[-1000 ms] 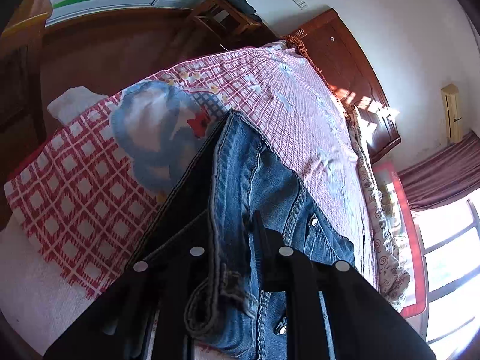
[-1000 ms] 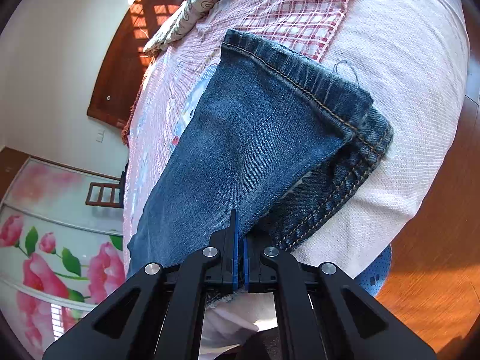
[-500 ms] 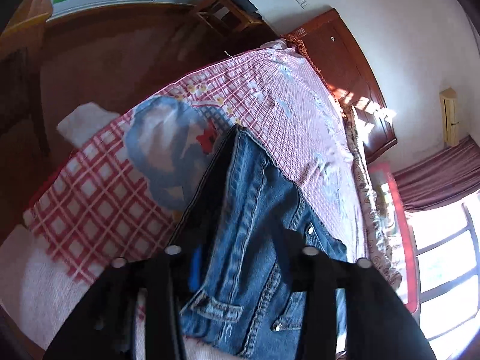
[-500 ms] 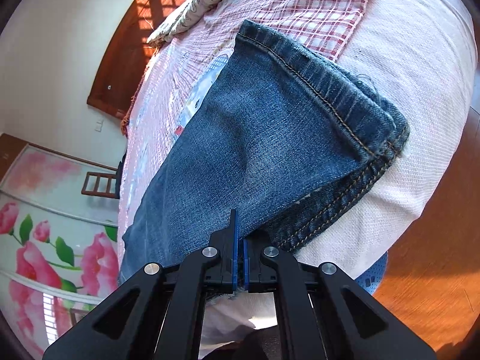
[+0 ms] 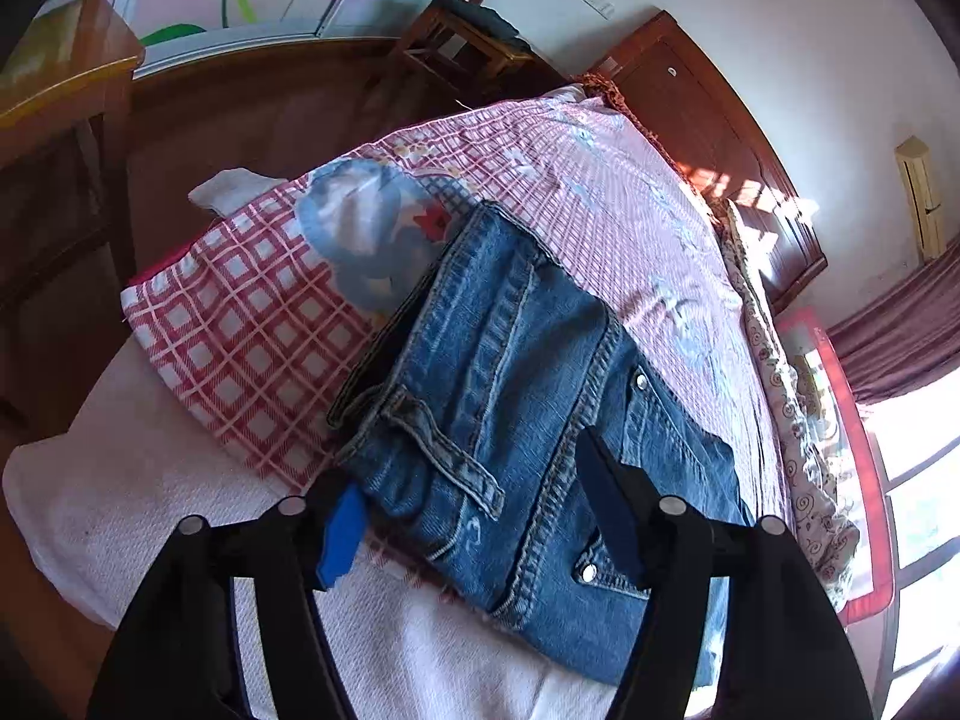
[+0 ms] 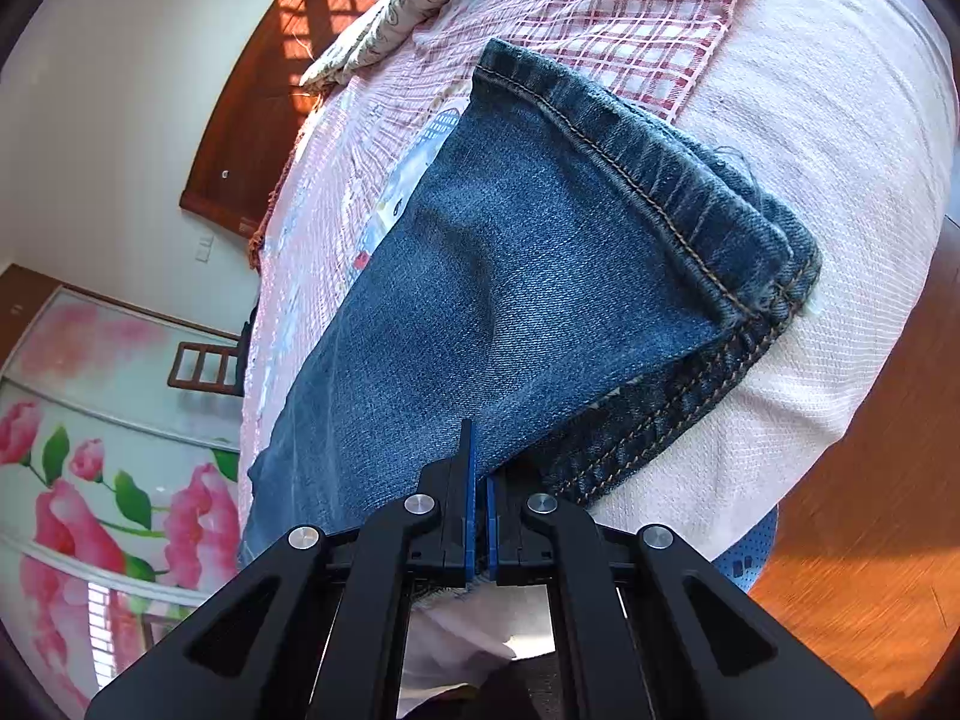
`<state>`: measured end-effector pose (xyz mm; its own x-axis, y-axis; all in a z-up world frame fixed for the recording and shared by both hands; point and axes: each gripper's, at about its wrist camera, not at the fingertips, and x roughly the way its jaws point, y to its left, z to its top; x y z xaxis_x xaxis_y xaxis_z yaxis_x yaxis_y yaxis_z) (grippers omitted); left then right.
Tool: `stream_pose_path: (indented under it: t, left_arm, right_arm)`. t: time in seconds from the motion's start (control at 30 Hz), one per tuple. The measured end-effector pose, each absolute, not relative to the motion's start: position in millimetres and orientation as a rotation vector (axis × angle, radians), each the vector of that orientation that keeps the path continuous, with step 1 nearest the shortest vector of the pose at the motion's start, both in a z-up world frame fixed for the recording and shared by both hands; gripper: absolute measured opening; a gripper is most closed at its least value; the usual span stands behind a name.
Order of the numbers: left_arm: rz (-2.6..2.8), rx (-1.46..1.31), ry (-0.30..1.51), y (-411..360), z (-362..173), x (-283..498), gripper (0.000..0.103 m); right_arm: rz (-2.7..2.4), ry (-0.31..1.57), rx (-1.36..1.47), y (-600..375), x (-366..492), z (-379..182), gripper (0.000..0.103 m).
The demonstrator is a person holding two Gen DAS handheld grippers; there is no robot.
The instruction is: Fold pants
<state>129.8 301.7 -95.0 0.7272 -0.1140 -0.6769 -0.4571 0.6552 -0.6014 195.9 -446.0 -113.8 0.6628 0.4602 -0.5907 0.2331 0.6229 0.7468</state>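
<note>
One pair of jeans (image 5: 516,396) lies on the bed (image 5: 120,510), waistband end toward the left tool (image 5: 474,516), hems out in the right-hand view. No brand tag or writing can be read anywhere on the denim; the only markings are three metal rivets and the orange stitching along the hems. The left tool's jaws are opening now, blue pads spread apart with the waistband corner and one belt loop lying between them, neither pad pressing on the cloth. Over on the other side, the right tool (image 6: 480,516) is clamped tight on the edge of the jeans leg, pads squeezed together on a pinch of denim. Two hems there, stacked one on the other. Under the jeans, one red-and-white checked sheet (image 5: 252,324) with a blue cartoon print, spread over a white cover. One wooden chair (image 5: 462,42) stands beyond the bed, by the floral wardrobe doors.
</note>
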Motion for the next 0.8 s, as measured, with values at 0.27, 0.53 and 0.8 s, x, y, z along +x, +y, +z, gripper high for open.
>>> stream_pose_path:
  t: [0.27, 0.53, 0.8]
  left_arm:
    - [0.297, -0.787, 0.742, 302.1, -89.9, 128.5, 0.02]
    - [0.297, -0.721, 0.785, 301.9, -91.5, 128.6, 0.026]
    - [0.463, -0.589, 0.701, 277.5, -49.9, 82.3, 0.075]
  right_arm:
    - [0.129, 0.859, 0.832, -436.6, 194.9, -103.3, 0.001]
    - [0.161, 0.806, 0.997, -458.7, 181.4, -121.3, 0.001]
    - [0.07, 0.67, 1.193, -499.1, 138.8, -125.3, 0.04]
